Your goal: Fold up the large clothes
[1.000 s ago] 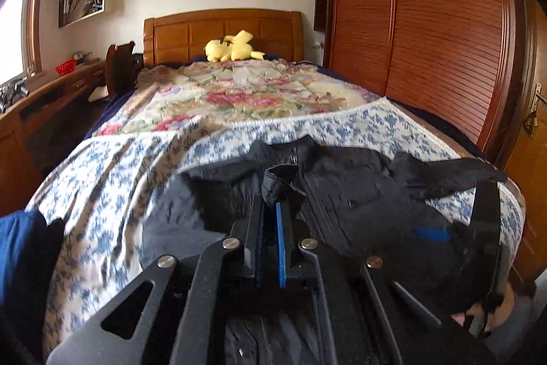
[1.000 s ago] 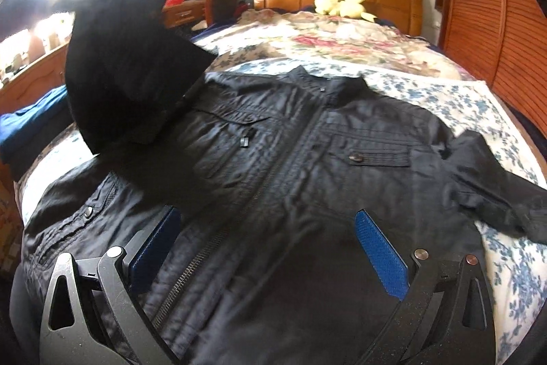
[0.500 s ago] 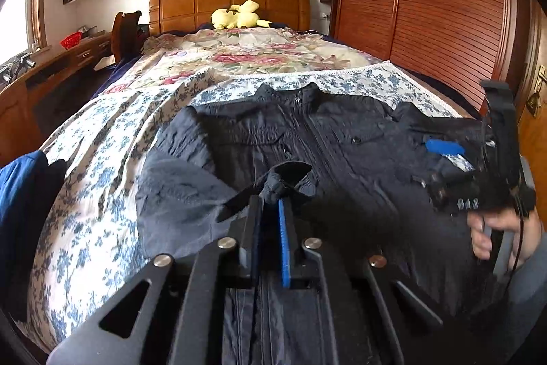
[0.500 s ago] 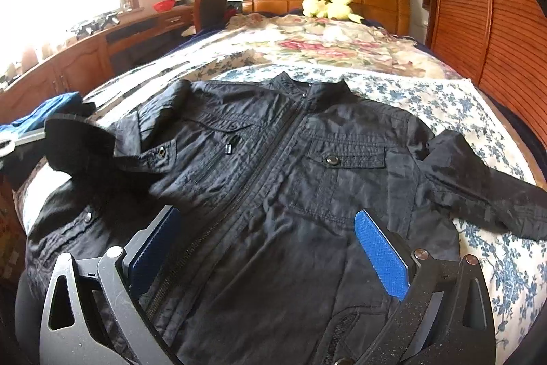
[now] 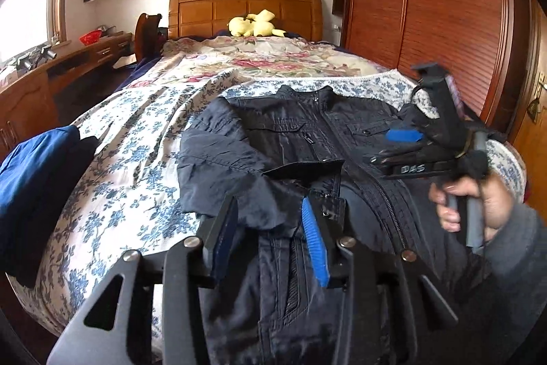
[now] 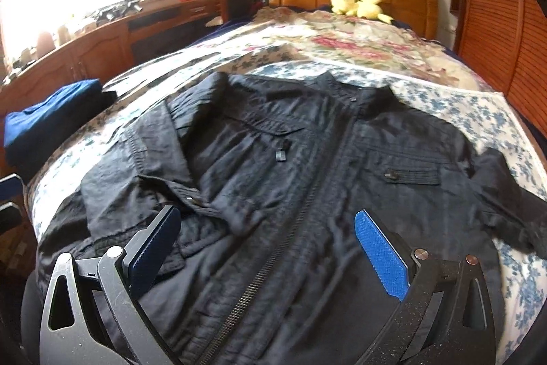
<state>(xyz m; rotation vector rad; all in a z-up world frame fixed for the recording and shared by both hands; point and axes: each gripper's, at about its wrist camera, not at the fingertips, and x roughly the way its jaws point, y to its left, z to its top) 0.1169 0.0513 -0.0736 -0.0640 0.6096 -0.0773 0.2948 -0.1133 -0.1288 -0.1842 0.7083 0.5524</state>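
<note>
A black zip jacket (image 5: 359, 122) (image 6: 307, 159) lies front up on the flowered bed cover (image 5: 136, 142). Its left sleeve (image 5: 218, 159) (image 6: 154, 173) is folded in across the chest, and its cuff (image 5: 301, 166) rests just ahead of my left gripper (image 5: 268, 204). That gripper's jaws are opening; sleeve cloth lies loosely between them and the pads do not press it. My right gripper (image 6: 266, 214) hovers wide open over the jacket's lower front with nothing held. In the left wrist view the right gripper (image 5: 403, 135) is over the jacket's right chest, held by a hand (image 5: 478, 204). The other sleeve (image 6: 506, 194) lies spread to the right.
Folded blue clothes (image 5: 30, 166) (image 6: 51, 118) sit at the bed's left edge. A yellow plush toy (image 5: 254, 24) lies by the wooden headboard. A slatted wardrobe (image 5: 427, 5) runs along the right side, and a wooden desk (image 5: 51, 70) along the left.
My left gripper carried the sleeve down across the jacket's front and its jaws have parted off the cuff. The right gripper stayed open and shifted a little over the jacket.
</note>
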